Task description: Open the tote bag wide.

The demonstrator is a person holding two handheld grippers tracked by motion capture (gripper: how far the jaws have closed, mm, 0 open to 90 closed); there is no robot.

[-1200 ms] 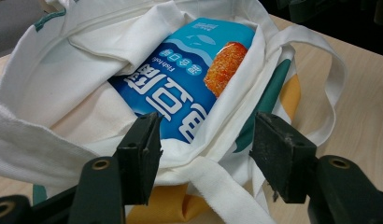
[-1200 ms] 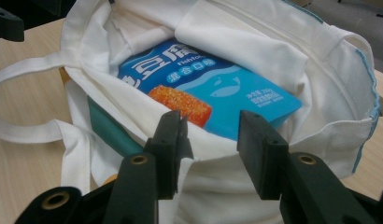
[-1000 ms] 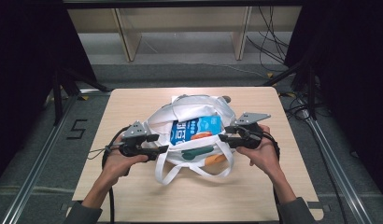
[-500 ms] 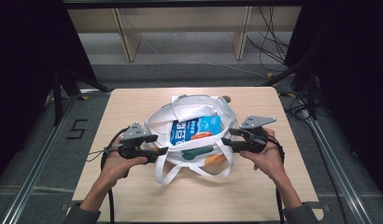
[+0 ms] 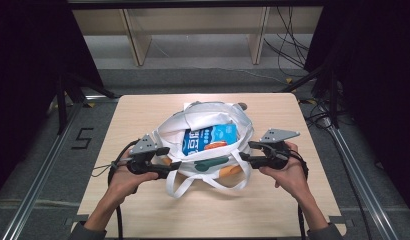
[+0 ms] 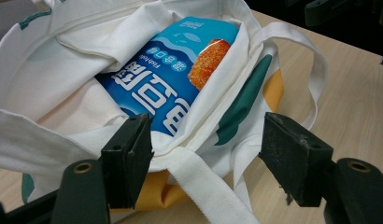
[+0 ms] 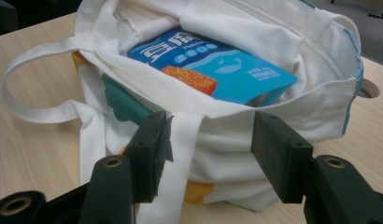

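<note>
- High view: your white tote bag (image 5: 203,131) lies open in the middle of the tabletop (image 5: 143,210), and inside it rests a blue snack packet (image 5: 209,138). Your left tongs (image 5: 174,166) sit at the bag's left edge, your right tongs (image 5: 244,151) at its right edge; from here you cannot tell how wide either stands.
- Left gripper view: your left tongs (image 6: 206,154) stand spread, with the bag's rim and a white strap (image 6: 213,186) between the jaws, nothing pinched. You see the packet's white lettering and a picture of a breaded piece, plus green and orange print on the bag's outer face.
- Right gripper view: your right tongs (image 7: 208,149) stand spread too, the bag's rim between them, the strap touching the left jaw.
- Against a second ago, your right hand (image 5: 289,172) has drawn slightly outward; the bag mouth gapes much the same.
</note>
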